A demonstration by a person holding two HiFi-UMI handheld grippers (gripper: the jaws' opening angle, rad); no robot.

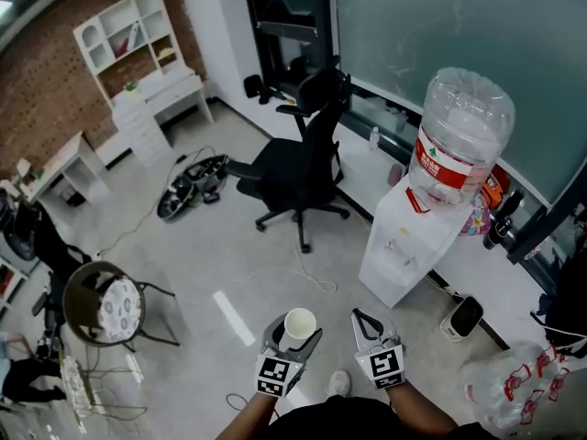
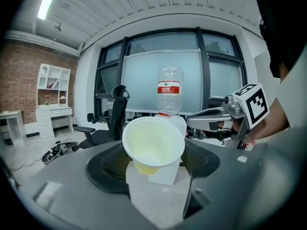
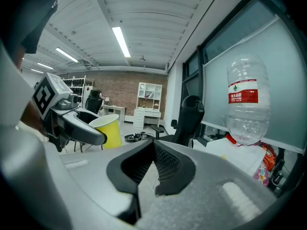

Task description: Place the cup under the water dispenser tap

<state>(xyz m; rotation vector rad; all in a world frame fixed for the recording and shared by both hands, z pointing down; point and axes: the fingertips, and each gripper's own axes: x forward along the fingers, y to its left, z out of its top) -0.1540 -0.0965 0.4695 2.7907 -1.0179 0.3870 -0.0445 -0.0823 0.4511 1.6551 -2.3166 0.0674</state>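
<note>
A paper cup (image 1: 299, 324), yellow outside and white inside, is upright between the pads of my left gripper (image 1: 295, 335), which is shut on it. In the left gripper view the cup (image 2: 153, 143) tilts its empty mouth toward the camera between the left gripper (image 2: 153, 159) jaws. My right gripper (image 1: 365, 319) is beside it, jaws together and empty; its tips (image 3: 154, 150) meet. The white water dispenser (image 1: 404, 246) with a clear bottle (image 1: 459, 136) on top stands ahead to the right, some way off. The right gripper view shows the bottle (image 3: 247, 104) and the cup (image 3: 109, 128).
A black office chair (image 1: 293, 168) stands ahead on the floor, left of the dispenser. A round chair with a patterned cushion (image 1: 105, 305) is at the left. A small white appliance (image 1: 463, 317) and a plastic bag (image 1: 500, 392) lie right of the dispenser. A cable (image 1: 312, 278) runs along the floor.
</note>
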